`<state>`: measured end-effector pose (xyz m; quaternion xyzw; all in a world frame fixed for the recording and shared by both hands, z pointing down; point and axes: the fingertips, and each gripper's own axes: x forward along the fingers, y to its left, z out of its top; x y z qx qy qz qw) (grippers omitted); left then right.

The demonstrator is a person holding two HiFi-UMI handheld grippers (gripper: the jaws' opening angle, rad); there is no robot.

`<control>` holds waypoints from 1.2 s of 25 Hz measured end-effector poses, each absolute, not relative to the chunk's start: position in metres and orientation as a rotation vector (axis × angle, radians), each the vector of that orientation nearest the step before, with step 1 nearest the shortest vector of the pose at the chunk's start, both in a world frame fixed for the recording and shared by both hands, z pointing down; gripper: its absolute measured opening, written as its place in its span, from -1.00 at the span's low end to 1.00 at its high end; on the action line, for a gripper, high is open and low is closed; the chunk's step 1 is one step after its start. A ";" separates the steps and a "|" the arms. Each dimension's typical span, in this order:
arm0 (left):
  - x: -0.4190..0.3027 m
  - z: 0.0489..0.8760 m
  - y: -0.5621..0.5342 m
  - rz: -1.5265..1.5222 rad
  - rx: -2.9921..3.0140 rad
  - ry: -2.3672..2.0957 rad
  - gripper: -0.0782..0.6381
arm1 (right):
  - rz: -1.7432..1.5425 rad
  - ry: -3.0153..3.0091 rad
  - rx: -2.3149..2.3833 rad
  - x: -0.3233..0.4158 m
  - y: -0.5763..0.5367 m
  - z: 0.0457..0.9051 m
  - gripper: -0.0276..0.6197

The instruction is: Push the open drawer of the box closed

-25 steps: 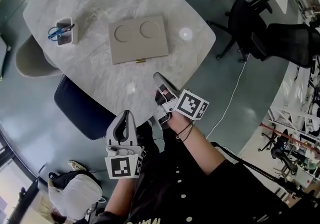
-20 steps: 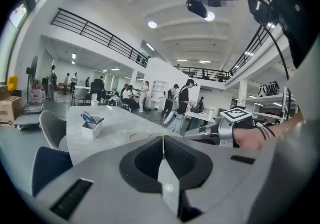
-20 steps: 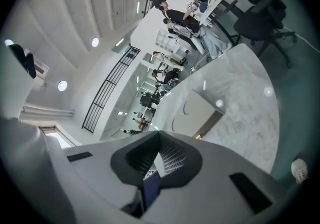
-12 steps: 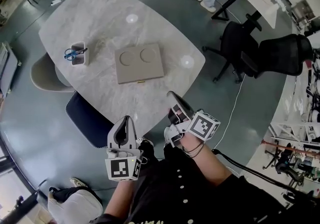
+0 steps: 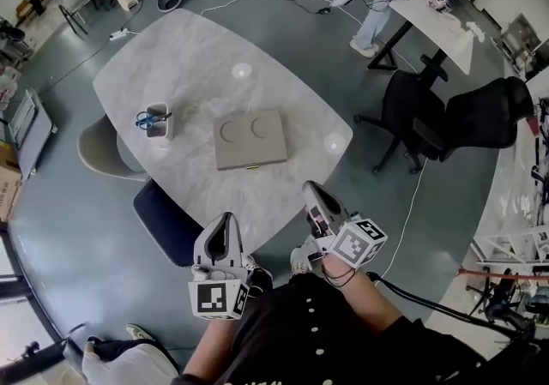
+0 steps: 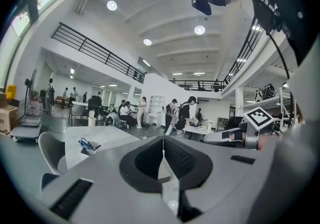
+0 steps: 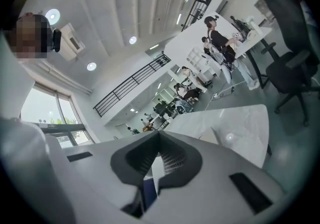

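Observation:
A flat beige box [image 5: 250,139] with two round hollows in its lid lies mid-table on the marble table [image 5: 171,75]. A small brass pull [image 5: 251,167] shows at its near edge, and no drawer stands out from it. My left gripper [image 5: 227,219] is shut and empty, held off the table's near edge by my body. My right gripper [image 5: 310,189] is also shut and empty, its tip at the table's near rim, well short of the box. In the right gripper view the box [image 7: 214,135] sits beyond the closed jaws.
A white cup holding blue scissors [image 5: 157,122] stands left of the box, also seen as the cup [image 6: 87,145]. A dark chair [image 5: 167,216] and a beige chair [image 5: 103,152] are tucked at the table's left side. Black office chairs [image 5: 446,122] stand to the right. People stand at the far desks.
The head view has pulled back, so the table and box look smaller and farther. Both grippers stay shut near my body; the right one has come back from over the table to its rim.

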<state>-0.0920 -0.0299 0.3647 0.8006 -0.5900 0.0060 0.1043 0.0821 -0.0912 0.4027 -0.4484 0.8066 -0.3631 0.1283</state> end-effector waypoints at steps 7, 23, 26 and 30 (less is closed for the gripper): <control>-0.095 0.342 -0.026 -0.009 2.404 -1.791 -0.73 | -0.638 2.568 -1.395 0.084 -0.082 0.374 -0.92; -0.090 0.312 -0.024 -0.049 2.488 -1.865 -0.73 | -0.149 2.682 -1.451 0.074 -0.077 0.325 -0.92; -0.092 0.311 -0.024 -0.045 2.493 -1.878 -0.73 | -0.150 2.689 -1.448 0.072 -0.077 0.324 -0.92; -0.095 0.306 -0.026 -0.055 2.489 -1.900 -0.73 | -0.153 2.688 -1.437 0.073 -0.076 0.322 -0.92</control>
